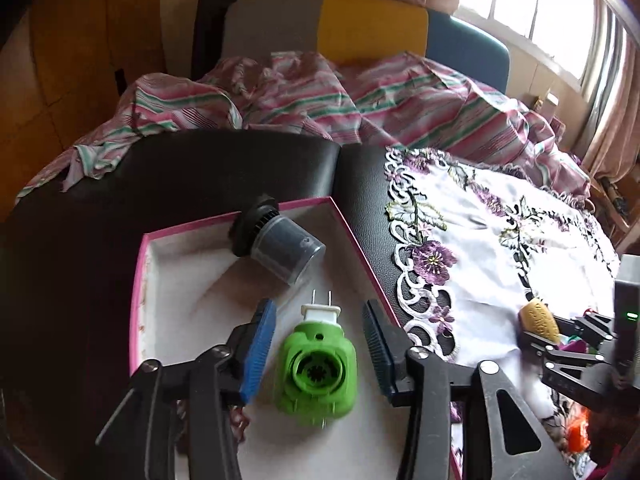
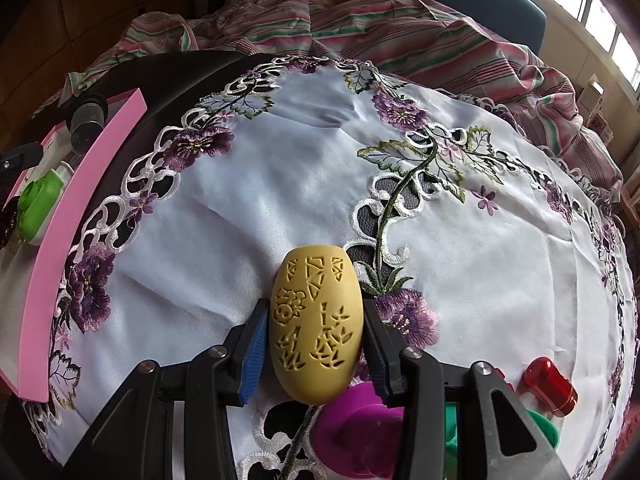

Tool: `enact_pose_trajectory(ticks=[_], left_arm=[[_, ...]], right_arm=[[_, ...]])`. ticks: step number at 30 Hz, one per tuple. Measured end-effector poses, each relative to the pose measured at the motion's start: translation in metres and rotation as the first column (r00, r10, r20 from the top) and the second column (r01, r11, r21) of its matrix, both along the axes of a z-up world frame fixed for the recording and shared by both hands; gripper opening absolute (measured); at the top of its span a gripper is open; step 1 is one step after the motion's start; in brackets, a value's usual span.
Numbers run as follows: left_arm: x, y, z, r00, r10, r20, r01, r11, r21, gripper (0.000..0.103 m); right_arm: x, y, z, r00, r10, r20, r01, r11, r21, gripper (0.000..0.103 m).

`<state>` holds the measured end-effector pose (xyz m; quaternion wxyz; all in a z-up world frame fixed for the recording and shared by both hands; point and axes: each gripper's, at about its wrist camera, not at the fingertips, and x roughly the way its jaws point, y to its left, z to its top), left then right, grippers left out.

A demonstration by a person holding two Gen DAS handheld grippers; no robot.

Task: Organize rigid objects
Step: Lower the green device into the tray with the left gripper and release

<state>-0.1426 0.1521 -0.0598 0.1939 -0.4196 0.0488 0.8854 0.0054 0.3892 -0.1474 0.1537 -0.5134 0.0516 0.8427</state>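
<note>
A green plug-in device (image 1: 318,372) with a white two-pin plug lies inside the pink-rimmed box (image 1: 138,280). My left gripper (image 1: 318,308) hangs over it, its blue pads standing apart on either side without touching it. A dark cylindrical jar (image 1: 280,246) with a black cap lies on its side at the far end of the box. My right gripper (image 2: 315,308) is shut on a yellow carved egg-shaped object (image 2: 316,336), held just above the white embroidered cloth (image 2: 280,200). From the right wrist view the box (image 2: 80,200), green device (image 2: 38,204) and jar (image 2: 86,120) sit at far left.
A red capsule-shaped item (image 2: 550,384), a magenta piece (image 2: 352,432) and a green piece (image 2: 540,428) lie on the cloth near the right gripper. The black tabletop (image 1: 120,200) borders a crumpled striped fabric (image 1: 320,104). Chairs and a window stand behind.
</note>
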Motion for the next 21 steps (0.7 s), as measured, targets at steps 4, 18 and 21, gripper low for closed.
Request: enact_pose_trajectory(ticks=[4, 18, 21], left_arm=[[0.021, -0.012, 0.013, 1.000, 0.018, -0.023, -0.018, 1.000, 0.008, 0.050], [0.078, -0.042, 0.023, 0.998, 0.034, -0.056, -0.035, 0.999, -0.020, 0.051], [0.083, -0.048, 0.023, 0.998, 0.045, -0.051, -0.046, 0.999, -0.022, 0.051]], right_arm=[[0.000, 0.000, 0.000, 1.000, 0.001, -0.001, -0.001, 1.000, 0.002, 0.044], [0.002, 0.001, 0.002, 1.000, -0.004, -0.006, 0.004, 1.000, 0.014, 0.044], [0.001, 0.000, 0.001, 1.000, -0.005, -0.008, 0.005, 1.000, 0.013, 0.044]])
